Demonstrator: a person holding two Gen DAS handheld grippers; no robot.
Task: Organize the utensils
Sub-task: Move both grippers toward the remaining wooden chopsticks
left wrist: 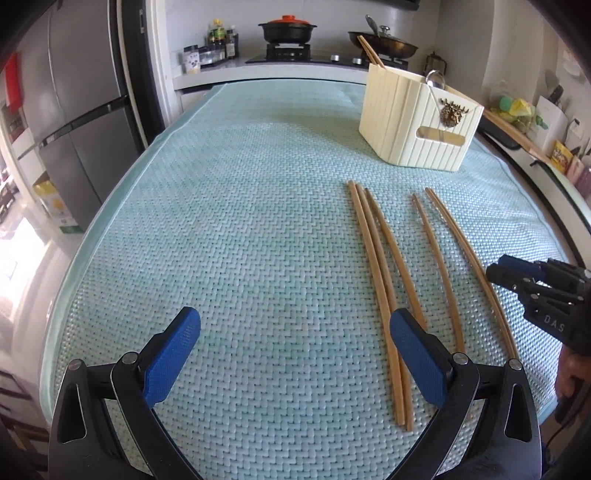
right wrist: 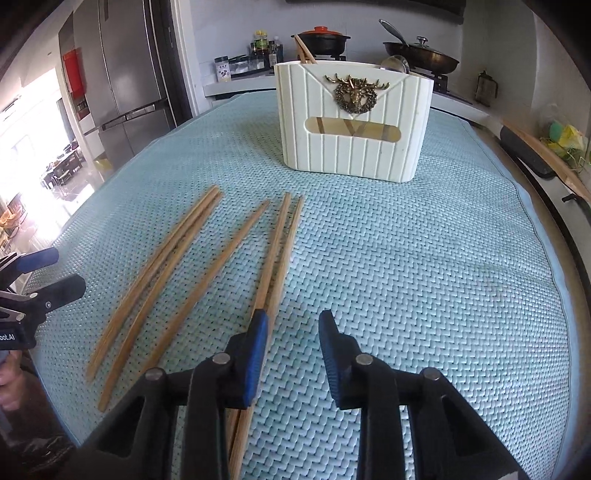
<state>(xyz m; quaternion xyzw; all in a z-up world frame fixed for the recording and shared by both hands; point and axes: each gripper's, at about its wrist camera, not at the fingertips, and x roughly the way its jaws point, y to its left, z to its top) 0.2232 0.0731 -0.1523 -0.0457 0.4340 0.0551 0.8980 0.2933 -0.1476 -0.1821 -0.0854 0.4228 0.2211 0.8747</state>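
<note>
Several wooden chopsticks (left wrist: 380, 266) lie on the teal woven mat (left wrist: 240, 221), also in the right wrist view (right wrist: 177, 273). A cream ribbed utensil holder (left wrist: 417, 122) with a brass deer emblem stands at the back, holding chopsticks and a metal spoon; it also shows in the right wrist view (right wrist: 351, 122). My left gripper (left wrist: 295, 332) is open and empty, low over the mat just left of the chopsticks. My right gripper (right wrist: 293, 325) is open and empty, its left finger (right wrist: 255, 354) over the rightmost pair of chopsticks (right wrist: 277, 258). The right gripper shows in the left view (left wrist: 532, 284).
A grey fridge (left wrist: 74, 122) stands left of the table. Behind are a stove with a black pot (left wrist: 288, 31) and a wok (left wrist: 384, 44), plus spice jars (left wrist: 218, 44). A wooden strip (right wrist: 546, 162) and clutter line the right edge.
</note>
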